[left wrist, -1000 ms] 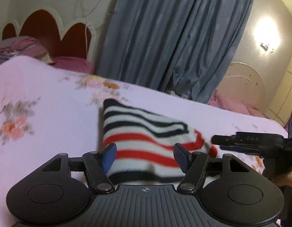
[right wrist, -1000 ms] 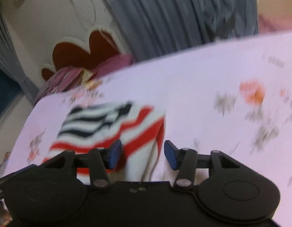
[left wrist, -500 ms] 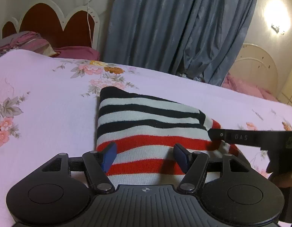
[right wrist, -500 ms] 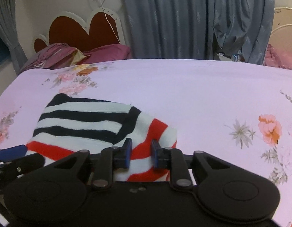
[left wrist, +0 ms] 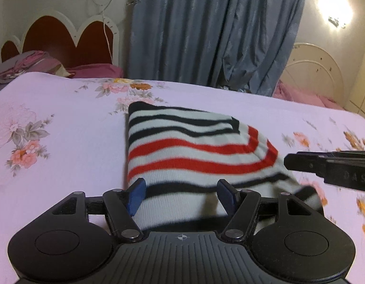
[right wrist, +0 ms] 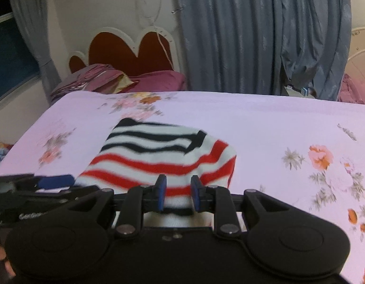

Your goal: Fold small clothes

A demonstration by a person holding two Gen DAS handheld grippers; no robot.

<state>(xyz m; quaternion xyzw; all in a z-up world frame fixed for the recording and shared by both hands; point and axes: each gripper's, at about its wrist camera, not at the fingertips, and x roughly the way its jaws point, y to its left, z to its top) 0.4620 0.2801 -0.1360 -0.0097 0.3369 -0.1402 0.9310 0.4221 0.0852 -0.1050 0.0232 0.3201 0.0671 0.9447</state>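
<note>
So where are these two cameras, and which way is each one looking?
Left wrist: sits on the left gripper, looks along its spread fingers over the striped garment on the floral bedsheet; the right gripper pokes in.
Right wrist: sits on the right gripper, its narrow fingers at the garment's near edge; the left gripper shows.
Shared: garment, bedsheet, curtain, headboard.

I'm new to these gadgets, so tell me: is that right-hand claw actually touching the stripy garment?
Touching. In the right wrist view the right gripper has its blue pads closed in on a pinched fold of the striped garment.
</note>
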